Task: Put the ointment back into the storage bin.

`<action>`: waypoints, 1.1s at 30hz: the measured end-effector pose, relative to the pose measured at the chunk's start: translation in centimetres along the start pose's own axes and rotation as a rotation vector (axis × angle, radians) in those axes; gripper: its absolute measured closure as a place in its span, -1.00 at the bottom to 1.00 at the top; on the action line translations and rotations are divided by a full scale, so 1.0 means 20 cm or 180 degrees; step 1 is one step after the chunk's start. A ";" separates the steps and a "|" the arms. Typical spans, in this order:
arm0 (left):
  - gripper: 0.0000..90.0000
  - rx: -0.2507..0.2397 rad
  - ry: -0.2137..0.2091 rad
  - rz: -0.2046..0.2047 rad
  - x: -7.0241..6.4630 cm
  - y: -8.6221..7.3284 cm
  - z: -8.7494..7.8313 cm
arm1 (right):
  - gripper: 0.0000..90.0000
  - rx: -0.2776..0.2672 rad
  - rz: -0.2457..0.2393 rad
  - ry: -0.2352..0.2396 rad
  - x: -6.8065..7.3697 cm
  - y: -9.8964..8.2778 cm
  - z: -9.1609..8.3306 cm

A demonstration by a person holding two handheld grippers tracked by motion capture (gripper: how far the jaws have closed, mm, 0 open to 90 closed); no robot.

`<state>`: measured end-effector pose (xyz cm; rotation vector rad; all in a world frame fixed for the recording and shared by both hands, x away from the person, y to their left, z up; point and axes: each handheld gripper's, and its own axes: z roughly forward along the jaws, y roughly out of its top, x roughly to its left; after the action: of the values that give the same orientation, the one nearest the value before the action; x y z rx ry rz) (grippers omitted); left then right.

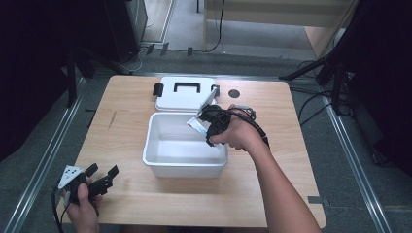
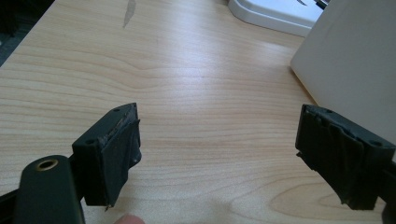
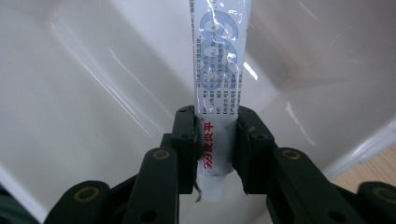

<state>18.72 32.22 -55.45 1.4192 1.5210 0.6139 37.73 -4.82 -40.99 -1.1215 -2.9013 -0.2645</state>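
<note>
The right claw (image 3: 216, 140) is clenched on a white tube (image 3: 217, 70) near its cap end, and the tube's long body points away from the claw, down into the open white box (image 1: 184, 165) on the table (image 1: 126, 126). The tube hangs over the far right corner of the box, so I think it only needs to go lower and be let go. The left claw (image 2: 219, 158) is wide apart with nothing in it, low over the table and well away from the tube.

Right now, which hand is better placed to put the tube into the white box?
The right. Its fingers are shut on the tube, already over the open white box. The left gripper rests open near the table's front corner, away from the box.
</note>
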 end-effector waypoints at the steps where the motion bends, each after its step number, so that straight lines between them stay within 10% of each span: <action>1: -0.67 0.0000 -0.0001 0.0001 0.00 0.00 0.00 | 0.61 0.0013 0.0006 -0.0012 0.00 0.00 0.01; 33: -0.67 0.0010 -0.0028 0.0000 0.00 0.00 0.00 | 0.60 0.0226 -0.0457 -0.0355 0.09 0.07 0.22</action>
<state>18.77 32.20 -55.46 1.4226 1.5156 0.6048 37.57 -1.92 -45.05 -0.9492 -3.0668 -0.1031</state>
